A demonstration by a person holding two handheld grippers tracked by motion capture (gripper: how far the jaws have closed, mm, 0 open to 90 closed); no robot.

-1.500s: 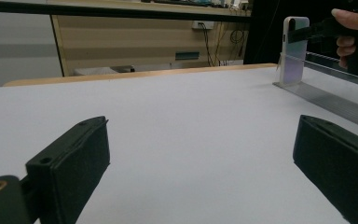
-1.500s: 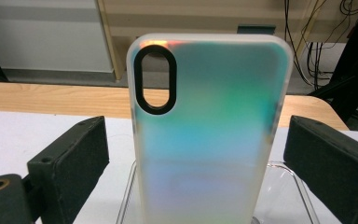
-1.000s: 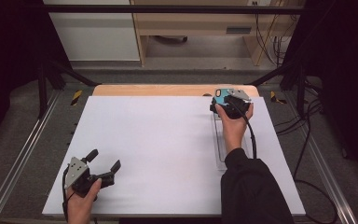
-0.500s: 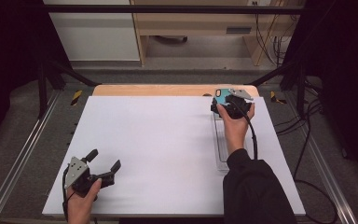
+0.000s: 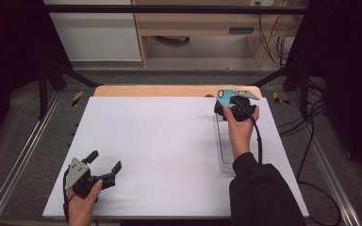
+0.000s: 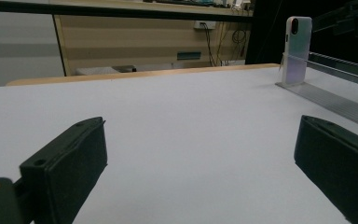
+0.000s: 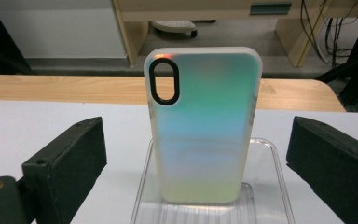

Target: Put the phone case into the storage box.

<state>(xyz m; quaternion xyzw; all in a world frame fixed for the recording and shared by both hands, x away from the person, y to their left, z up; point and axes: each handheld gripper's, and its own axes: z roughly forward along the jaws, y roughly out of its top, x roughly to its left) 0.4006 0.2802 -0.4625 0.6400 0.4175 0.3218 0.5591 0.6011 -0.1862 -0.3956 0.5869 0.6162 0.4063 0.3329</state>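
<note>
Two grippers work over one white table (image 5: 160,141). Near its front left corner the left gripper (image 5: 104,165) hovers with jaws released wide, nothing between them, unmoved since the earlier frame. Near the back right corner one phone case (image 7: 204,126) stands upright at the far end of one clear ribbed rack (image 5: 222,150). The right gripper (image 7: 196,158), barely shifted, has its jaws spread either side of the case, untouching, having just eased slightly inward
</note>
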